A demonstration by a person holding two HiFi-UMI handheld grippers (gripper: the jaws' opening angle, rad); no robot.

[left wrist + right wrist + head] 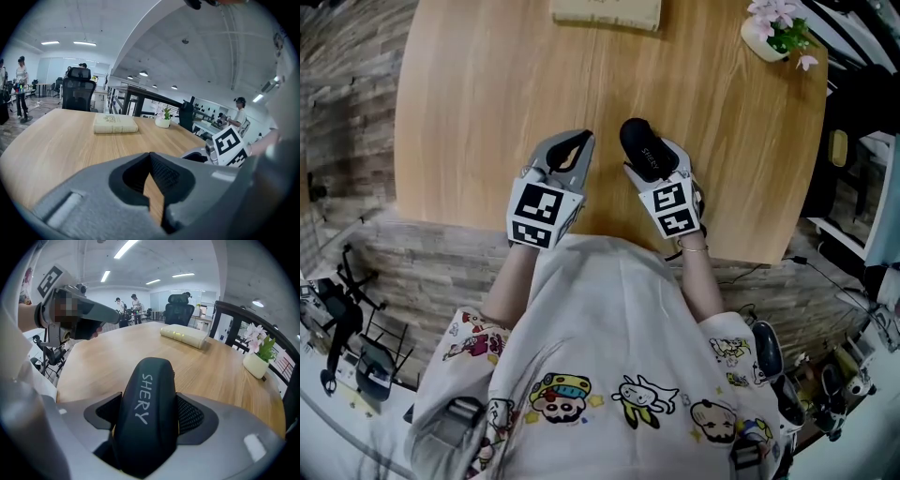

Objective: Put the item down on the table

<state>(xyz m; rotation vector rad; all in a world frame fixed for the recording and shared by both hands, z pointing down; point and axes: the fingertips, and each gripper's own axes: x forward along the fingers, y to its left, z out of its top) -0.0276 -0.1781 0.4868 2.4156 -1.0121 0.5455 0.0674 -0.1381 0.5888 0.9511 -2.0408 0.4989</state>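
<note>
A black oblong case [637,139] marked SHERY sticks out forward from my right gripper [654,167], whose jaws are shut on its sides above the near edge of the wooden table [487,84]. In the right gripper view the case [147,413] fills the space between the grey jaws. My left gripper [572,150] hovers just left of it, shut with nothing held. In the left gripper view its jaws [152,183] meet with only a thin sliver of table showing between them.
A beige book [606,11] lies at the table's far edge. A white pot of pink flowers [766,39] stands at the far right corner. A black office chair [76,93] stands beyond the table. People stand in the office behind.
</note>
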